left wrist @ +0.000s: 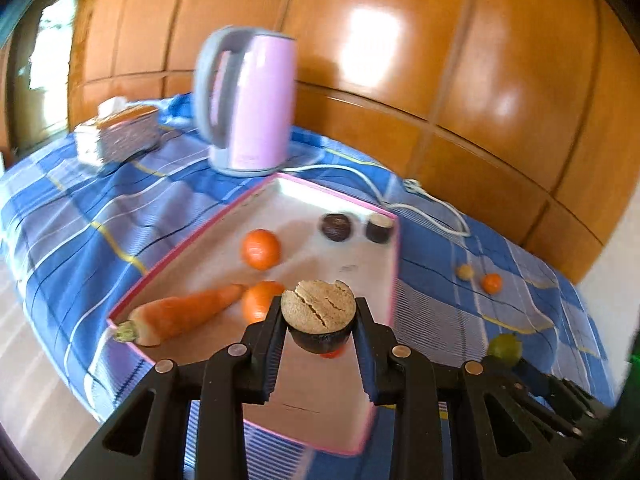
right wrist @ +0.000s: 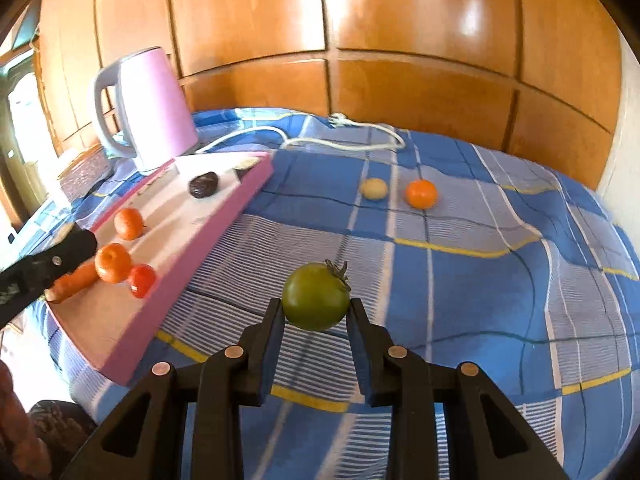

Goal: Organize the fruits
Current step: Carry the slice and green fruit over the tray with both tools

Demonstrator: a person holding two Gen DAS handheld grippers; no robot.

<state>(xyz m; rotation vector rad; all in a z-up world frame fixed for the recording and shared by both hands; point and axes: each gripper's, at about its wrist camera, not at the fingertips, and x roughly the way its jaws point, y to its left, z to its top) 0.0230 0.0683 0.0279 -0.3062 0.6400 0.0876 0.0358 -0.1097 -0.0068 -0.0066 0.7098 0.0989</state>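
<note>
My left gripper (left wrist: 318, 312) is shut on a dark fruit half with a tan cracked cut face (left wrist: 319, 306), held over the pink-rimmed tray (left wrist: 394, 264). The tray holds a carrot (left wrist: 176, 314), two oranges (left wrist: 260, 249) (left wrist: 258, 300), a dark round fruit (left wrist: 336, 227), another dark half (left wrist: 379, 227) and a red fruit (right wrist: 142, 280). My right gripper (right wrist: 315, 307) is shut on a green tomato (right wrist: 315, 296) just above the blue checked cloth. A small orange (right wrist: 421, 193) and a pale round fruit (right wrist: 374, 189) lie on the cloth beyond.
A pink electric kettle (left wrist: 250, 104) stands behind the tray, its white cord (right wrist: 344, 136) trailing across the cloth. A tissue box (left wrist: 120, 132) sits at far left. A wooden panelled wall (right wrist: 400, 40) runs along the table's back edge.
</note>
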